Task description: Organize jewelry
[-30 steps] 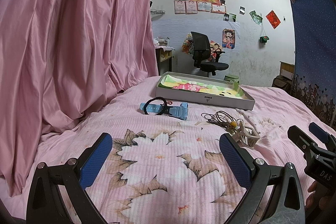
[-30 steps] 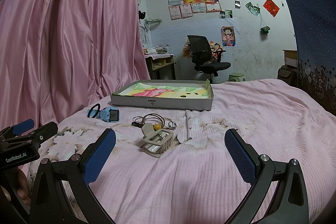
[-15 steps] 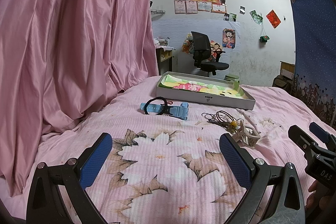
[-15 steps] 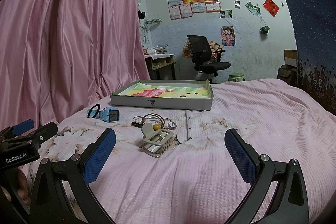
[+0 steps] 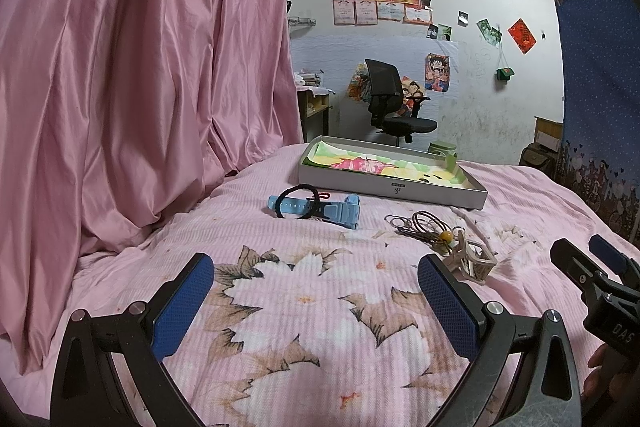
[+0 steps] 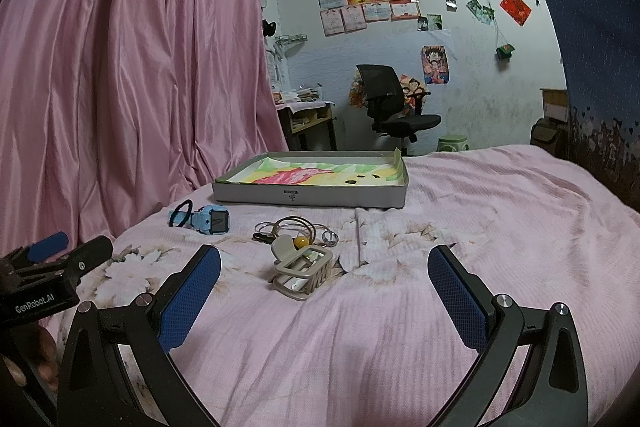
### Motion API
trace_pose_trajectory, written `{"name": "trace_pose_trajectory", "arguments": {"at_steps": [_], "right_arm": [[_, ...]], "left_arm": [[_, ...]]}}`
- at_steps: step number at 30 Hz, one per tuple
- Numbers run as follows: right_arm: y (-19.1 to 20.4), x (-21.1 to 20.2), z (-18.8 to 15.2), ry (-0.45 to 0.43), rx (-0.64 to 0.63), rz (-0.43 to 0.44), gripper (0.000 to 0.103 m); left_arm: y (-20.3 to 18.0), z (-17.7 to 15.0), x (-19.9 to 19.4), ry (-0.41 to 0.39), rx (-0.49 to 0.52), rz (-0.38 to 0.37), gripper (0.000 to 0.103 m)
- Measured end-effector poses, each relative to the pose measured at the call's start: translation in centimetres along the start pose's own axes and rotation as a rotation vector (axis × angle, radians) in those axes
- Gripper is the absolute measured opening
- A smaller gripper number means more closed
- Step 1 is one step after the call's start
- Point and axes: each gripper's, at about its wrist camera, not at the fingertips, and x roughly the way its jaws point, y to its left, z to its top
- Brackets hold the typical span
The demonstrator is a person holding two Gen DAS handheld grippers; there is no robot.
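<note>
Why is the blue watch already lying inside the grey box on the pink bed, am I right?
Not quite. The blue watch is not inside the grey box; it lies on the pink bed in front of the box, near its left end, with a black hair band around its strap. The right wrist view shows this clearly.

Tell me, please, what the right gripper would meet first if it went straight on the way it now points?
Probably the beige hair claw, lying on the pink bedspread just ahead of the open right gripper, slightly left of centre. Depth is unclear, so it might skim the bedspread first.
</note>
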Motion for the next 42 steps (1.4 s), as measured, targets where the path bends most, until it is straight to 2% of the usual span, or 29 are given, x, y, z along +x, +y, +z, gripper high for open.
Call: {"name": "trace_pose_trajectory", "arguments": {"at_steps": [5,11,15,18,21,25,32,34,37,42], "right_arm": [[-0.7,0.1,0.2,0.034,0.036,0.019,0.102],[-0.8,2.5,0.8,0.122,0.004,0.038,0.102],[-0.5,3.8,1.7,0.157,-0.029,0.073,0.102],[-0.6,4.9,2.1,0.182,-0.052,0.082,0.102],[-0.7,6.0,2.5,0.206,-0.075,0.091,0.102],[-0.8,7.2,2.6,0.245,-0.078,0.109,0.102],[0.0,9.8,1.8,0.32,-0.055,0.155,0.101],[0.9,10.5,1.6,0.336,-0.065,0.172,0.097],[2.0,11.8,1.1,0.378,-0.069,0.162,0.085],[1.8,13.2,0.0,0.447,-0.003,0.091,0.076]], "left_arm": [[0.4,0.3,0.2,0.018,-0.032,-0.006,0.103],[1.7,2.0,1.2,0.06,-0.065,-0.008,0.103],[2.3,3.2,3.7,0.118,-0.065,-0.037,0.103],[2.7,4.1,5.7,0.178,-0.078,-0.091,0.103],[2.4,4.7,7.9,0.233,-0.044,-0.121,0.103],[2.5,4.9,10.5,0.271,0.002,-0.117,0.103],[3.5,4.8,14.2,0.332,0.013,-0.099,0.102],[3.7,4.7,14.9,0.343,0.003,-0.1,0.102],[3.9,4.7,15.8,0.349,-0.002,-0.097,0.102],[4.2,4.7,17.4,0.378,-0.027,-0.107,0.102]]}}
